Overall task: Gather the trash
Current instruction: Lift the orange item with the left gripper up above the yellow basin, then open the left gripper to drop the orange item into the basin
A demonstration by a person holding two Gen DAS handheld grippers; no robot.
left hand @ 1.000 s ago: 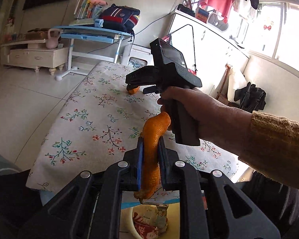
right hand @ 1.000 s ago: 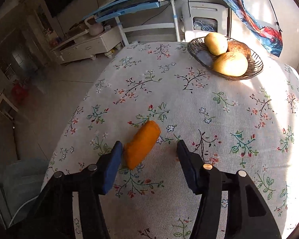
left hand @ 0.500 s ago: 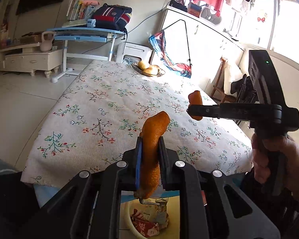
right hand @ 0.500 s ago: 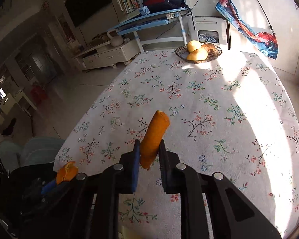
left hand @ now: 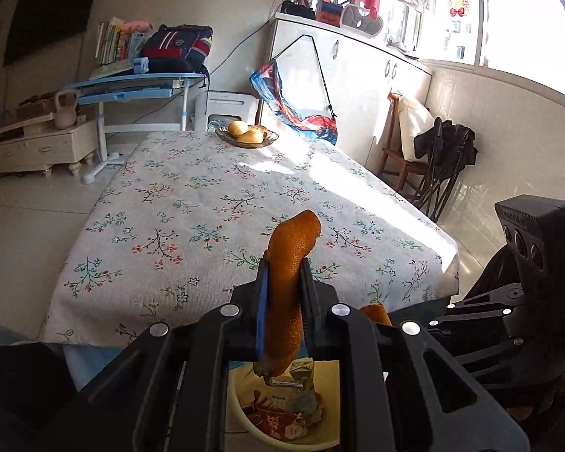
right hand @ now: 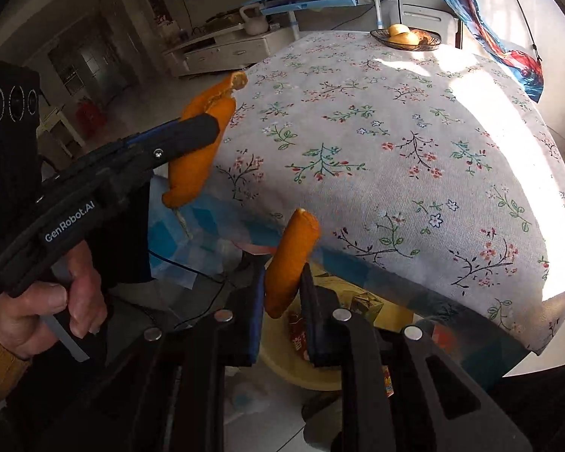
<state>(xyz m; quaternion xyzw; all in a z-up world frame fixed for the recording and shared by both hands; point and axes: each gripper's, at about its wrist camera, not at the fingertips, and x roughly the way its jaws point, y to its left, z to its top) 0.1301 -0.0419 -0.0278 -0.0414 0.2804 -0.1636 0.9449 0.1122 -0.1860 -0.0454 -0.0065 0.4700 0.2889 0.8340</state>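
My left gripper (left hand: 284, 282) is shut on a long orange peel (left hand: 288, 263) and holds it above a yellow bin (left hand: 245, 418) with wrappers in it, just off the table's near edge. The same peel (right hand: 201, 139) and left gripper (right hand: 211, 130) show in the right wrist view. My right gripper (right hand: 282, 286) is shut on a second orange peel (right hand: 292, 260), also over the yellow bin (right hand: 278, 354). In the left wrist view the right gripper's body (left hand: 508, 301) sits at the right, with its peel (left hand: 374, 312) partly hidden.
The table with a floral cloth (left hand: 214, 196) lies ahead, with a fruit basket (left hand: 246, 137) at its far end. A blue desk (left hand: 132, 83), a white cabinet (left hand: 350, 86) and a chair (left hand: 406, 150) stand around it.
My right gripper closed on the peel on the table, lifted it and carried it back over the bin. My left gripper kept its peel and stayed over the bin.
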